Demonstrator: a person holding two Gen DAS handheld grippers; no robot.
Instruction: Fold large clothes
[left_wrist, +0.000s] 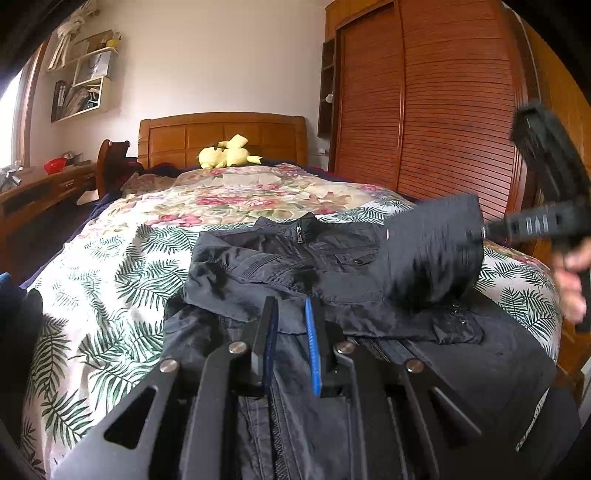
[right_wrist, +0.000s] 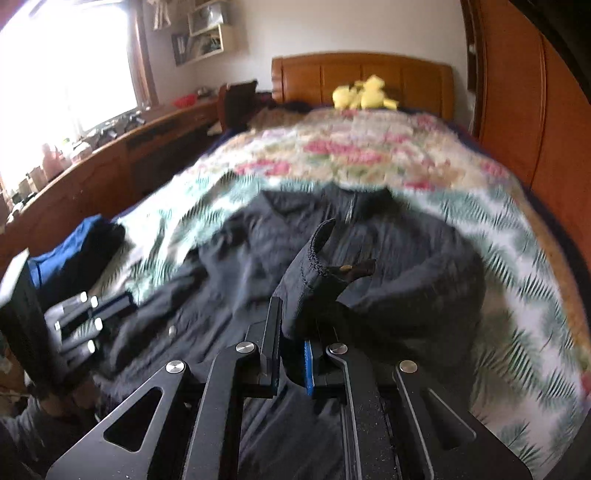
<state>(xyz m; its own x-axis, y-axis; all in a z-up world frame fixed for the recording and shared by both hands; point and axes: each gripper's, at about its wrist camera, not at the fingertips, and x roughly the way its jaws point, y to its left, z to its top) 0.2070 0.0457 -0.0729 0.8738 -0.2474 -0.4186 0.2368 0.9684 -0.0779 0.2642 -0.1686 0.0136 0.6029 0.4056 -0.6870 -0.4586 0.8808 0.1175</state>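
A large black zip-up jacket (left_wrist: 295, 266) lies front up on the floral bedspread (left_wrist: 122, 266), collar toward the headboard; it also shows in the right wrist view (right_wrist: 388, 258). My left gripper (left_wrist: 291, 314) is open and empty, hovering over the jacket's middle with one sleeve folded across the chest. My right gripper (right_wrist: 293, 325) is shut on the jacket's right sleeve cuff (right_wrist: 314, 273) and holds it lifted over the body. In the left wrist view the right gripper (left_wrist: 480, 232) shows at the right, carrying the blurred sleeve (left_wrist: 432, 251).
A yellow plush toy (left_wrist: 227, 153) sits by the wooden headboard (left_wrist: 221, 134). A brown slatted wardrobe (left_wrist: 436, 110) stands to the right. A wooden desk (right_wrist: 122, 147) runs under the window at left. Folded blue and dark clothes (right_wrist: 74, 254) lie at the bed's left edge.
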